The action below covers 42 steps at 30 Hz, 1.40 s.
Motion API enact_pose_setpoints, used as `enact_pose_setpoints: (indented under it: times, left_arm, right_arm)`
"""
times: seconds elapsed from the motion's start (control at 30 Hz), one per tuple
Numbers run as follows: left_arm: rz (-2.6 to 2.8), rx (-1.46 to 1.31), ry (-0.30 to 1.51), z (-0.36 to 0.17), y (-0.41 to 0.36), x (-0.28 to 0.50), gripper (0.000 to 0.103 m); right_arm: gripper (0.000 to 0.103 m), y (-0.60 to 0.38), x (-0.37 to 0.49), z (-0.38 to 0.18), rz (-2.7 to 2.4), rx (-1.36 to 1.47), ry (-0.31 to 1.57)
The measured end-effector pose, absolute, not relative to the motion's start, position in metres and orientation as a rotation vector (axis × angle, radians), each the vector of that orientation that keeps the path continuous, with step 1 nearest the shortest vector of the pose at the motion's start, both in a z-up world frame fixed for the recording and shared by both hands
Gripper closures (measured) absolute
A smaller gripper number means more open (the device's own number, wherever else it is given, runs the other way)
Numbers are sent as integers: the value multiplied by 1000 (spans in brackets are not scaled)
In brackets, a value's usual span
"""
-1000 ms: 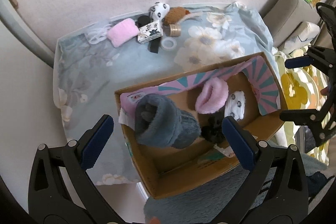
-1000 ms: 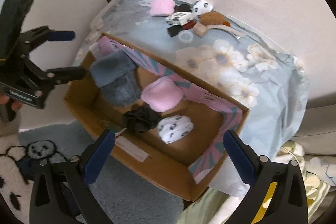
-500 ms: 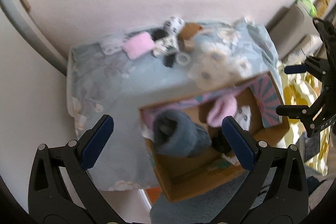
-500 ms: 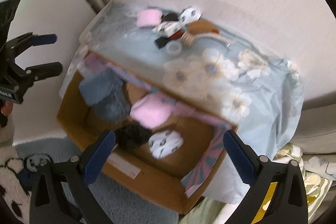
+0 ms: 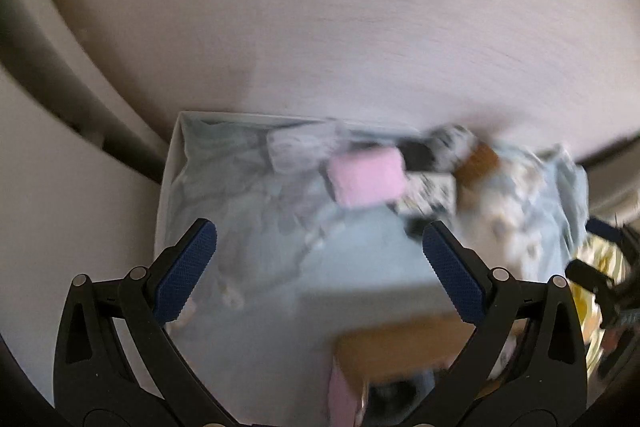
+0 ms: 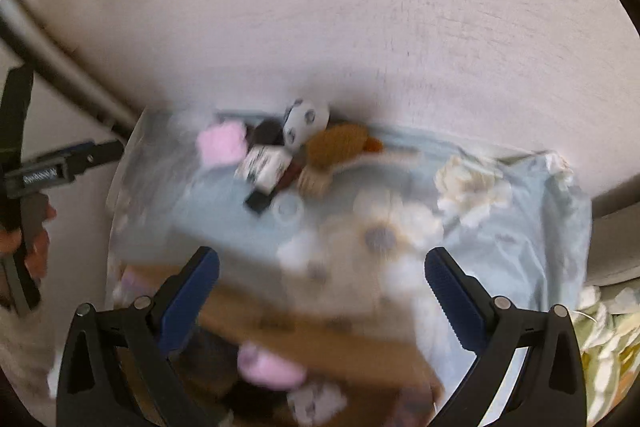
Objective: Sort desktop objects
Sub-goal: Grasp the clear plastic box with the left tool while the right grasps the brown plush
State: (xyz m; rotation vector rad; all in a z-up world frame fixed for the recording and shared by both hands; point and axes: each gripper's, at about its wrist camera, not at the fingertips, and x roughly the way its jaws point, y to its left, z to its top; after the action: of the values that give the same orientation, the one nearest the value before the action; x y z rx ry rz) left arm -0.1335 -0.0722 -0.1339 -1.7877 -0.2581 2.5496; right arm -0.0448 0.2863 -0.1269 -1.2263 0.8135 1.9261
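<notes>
Left gripper [image 5: 316, 267]: spread wide, nothing between the blue pads, hanging over the pale blue cloth [image 5: 248, 227] in the lower middle of the left wrist view.
Right gripper [image 6: 320, 287]: same deal, wide apart and empty, low in its own frame above the box edge.
Pile to sort: bunched at the far edge of the table by the wall. Pink fluffy item [image 5: 368, 177] sat centre-frame in the left view, with a black-and-white printed box [image 6: 264, 165] just beside it, a spotted white ball [image 6: 306, 121] and a brown furry thing [image 6: 340, 147] touching the group.
Tape ring [image 6: 287, 209]: a bit nearer than the pile, pretty smeared.
Cardboard box [image 6: 320, 343]: bottom of both frames, another pink fluffy piece [image 6: 268, 367] inside it. Rest of the contents too blurry to call.
Surface: floral blue cloth over the table, big pale flowers on the right side.
Room: plain off-white wall [image 6: 320, 7] filled the upper half; both views were heavily motion-blurred.
</notes>
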Motion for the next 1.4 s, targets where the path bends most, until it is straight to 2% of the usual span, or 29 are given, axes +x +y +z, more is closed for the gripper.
enact_pose_setpoints:
  times: [0.13, 0.27, 0.53, 0.6, 0.77, 0.93, 1.17, 1.2, 1.3, 1.4]
  left_arm:
    - [2561, -1865, -345, -171, -82, -165, 0]
    - [2556, -1934, -400, -204, -90, -186, 0]
    - [2545, -1966, -518, -232, -90, -200, 0]
    - [2544, -1968, -511, -234, -87, -202, 0]
    - [2566, -1973, -510, -238, -82, -206, 1]
    - [2602, -1968, -554, -243, -83, -202, 2]
    - [2612, -1939, -683, -250, -91, -196, 11]
    - [2612, -1925, -675, -249, -90, -195, 16]
    - [2622, -1914, -649, -246, -88, -193, 18]
    - [2616, -1913, -673, -245, -92, -189, 18]
  right_arm:
    - [0, 310, -64, -148, 1913, -1207, 750]
    - [0, 330, -71, -168, 1885, -1217, 773]
    - [0, 353, -56, -204, 1801, -1045, 1119]
    - [4, 358, -52, -209, 1775, -994, 1170]
    - [6, 372, -36, -224, 1693, -834, 1331]
    - [17, 377, -30, -239, 1628, -725, 1428]
    - [51, 375, -26, -255, 1590, -635, 1513]
    - [55, 374, -25, -256, 1592, -627, 1519]
    - [63, 371, -24, -255, 1608, -617, 1518]
    - [66, 367, -20, -250, 1624, -602, 1513]
